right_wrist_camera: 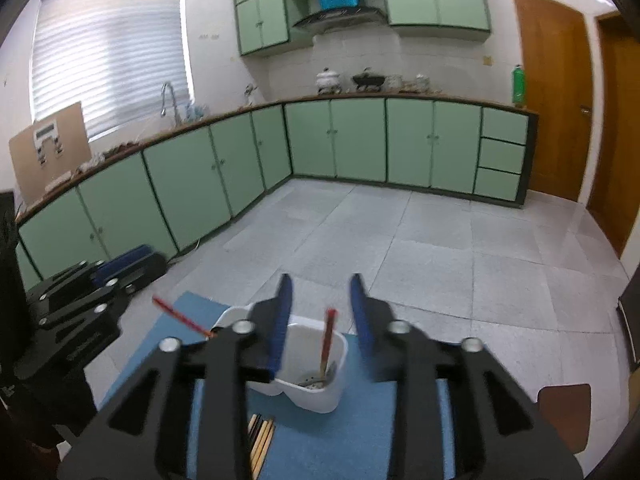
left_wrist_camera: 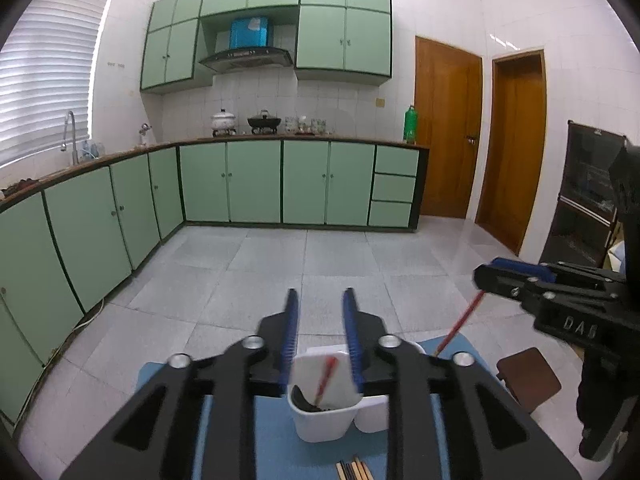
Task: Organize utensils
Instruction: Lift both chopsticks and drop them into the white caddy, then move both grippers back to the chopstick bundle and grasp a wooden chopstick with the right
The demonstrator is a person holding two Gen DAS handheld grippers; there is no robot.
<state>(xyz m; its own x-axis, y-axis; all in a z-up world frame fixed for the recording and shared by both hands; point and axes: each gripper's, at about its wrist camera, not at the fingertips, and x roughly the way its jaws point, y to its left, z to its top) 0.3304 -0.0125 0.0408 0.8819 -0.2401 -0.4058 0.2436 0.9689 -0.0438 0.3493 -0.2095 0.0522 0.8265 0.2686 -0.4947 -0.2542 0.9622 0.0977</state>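
Observation:
A white two-compartment utensil holder [left_wrist_camera: 320, 416] [right_wrist_camera: 316, 394] stands on a blue mat [left_wrist_camera: 272, 448] [right_wrist_camera: 352, 440]. A red-handled utensil [left_wrist_camera: 326, 378] [right_wrist_camera: 327, 340] stands in one compartment; another red-handled one [left_wrist_camera: 460, 322] [right_wrist_camera: 182, 317] leans out of the other. Several chopsticks [left_wrist_camera: 354, 470] [right_wrist_camera: 260, 440] lie on the mat near me. My left gripper [left_wrist_camera: 320, 312] is open and empty above the holder. My right gripper [right_wrist_camera: 322, 292] is open and empty above it too; it also shows in the left wrist view [left_wrist_camera: 496, 274], and the left in the right wrist view [right_wrist_camera: 132, 260].
A brown square object [left_wrist_camera: 528, 380] [right_wrist_camera: 564, 412] lies right of the mat. Behind are a tiled floor [left_wrist_camera: 320, 256], green cabinets [left_wrist_camera: 256, 180], wooden doors [left_wrist_camera: 448, 128] and a dark rack [left_wrist_camera: 588, 200].

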